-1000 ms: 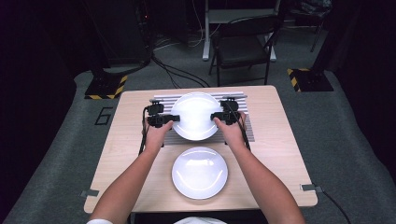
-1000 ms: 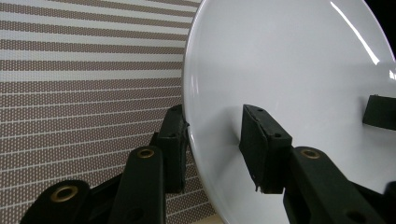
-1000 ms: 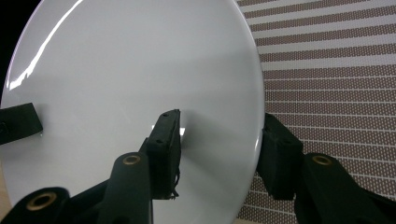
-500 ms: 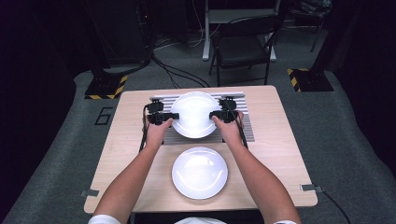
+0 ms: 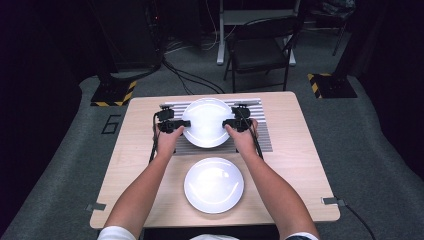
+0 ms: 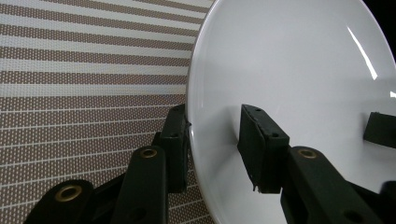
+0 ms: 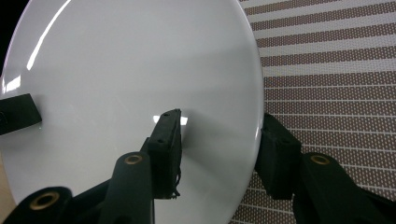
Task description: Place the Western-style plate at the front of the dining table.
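Note:
A white plate [image 5: 207, 122] is held level over the striped placemat [image 5: 260, 135] at the back of the table. My left gripper [image 5: 182, 123] is shut on its left rim and my right gripper [image 5: 227, 123] on its right rim. In the left gripper view the left gripper [image 6: 217, 121] has one jaw under the plate [image 6: 289, 60] and one on its upper face. The right gripper view shows the right gripper [image 7: 222, 123] clamping the plate [image 7: 130, 60] the same way. Whether the plate touches the mat I cannot tell.
A second white plate [image 5: 214, 185] lies on the wooden table [image 5: 295, 165] near the front edge, between the person's forearms. A black folding chair [image 5: 260, 50] stands beyond the table's far edge. Bare wood lies to the left and right of the placemat.
The plate and both grippers have sunk slightly toward the placemat. Both grips on the rim are unchanged.

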A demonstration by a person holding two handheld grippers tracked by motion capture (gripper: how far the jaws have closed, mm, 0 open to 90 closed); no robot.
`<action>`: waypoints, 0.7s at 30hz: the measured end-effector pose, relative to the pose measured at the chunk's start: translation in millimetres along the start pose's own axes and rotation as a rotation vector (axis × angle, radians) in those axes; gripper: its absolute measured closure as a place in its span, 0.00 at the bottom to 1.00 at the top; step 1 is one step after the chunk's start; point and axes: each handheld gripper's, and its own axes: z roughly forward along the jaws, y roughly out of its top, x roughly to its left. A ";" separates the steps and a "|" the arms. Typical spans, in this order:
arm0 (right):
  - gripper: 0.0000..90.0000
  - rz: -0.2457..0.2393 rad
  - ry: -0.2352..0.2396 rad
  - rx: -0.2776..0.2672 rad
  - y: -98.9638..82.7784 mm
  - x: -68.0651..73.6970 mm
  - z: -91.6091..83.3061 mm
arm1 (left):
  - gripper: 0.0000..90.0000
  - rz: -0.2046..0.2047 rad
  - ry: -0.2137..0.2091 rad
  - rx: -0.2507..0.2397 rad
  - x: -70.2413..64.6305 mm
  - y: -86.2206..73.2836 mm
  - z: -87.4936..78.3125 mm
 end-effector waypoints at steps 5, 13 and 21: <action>0.61 0.012 0.006 0.012 0.9 -4.0 8.4 | 0.71 0.001 -0.001 -0.005 3.6 1.4 5.0; 0.61 0.001 0.001 0.018 3.5 -4.4 16.3 | 0.71 -0.012 -0.004 -0.006 9.4 1.9 12.7; 0.61 -0.005 -0.007 0.014 2.5 -7.3 20.0 | 0.71 -0.001 -0.003 -0.002 9.7 -0.1 18.7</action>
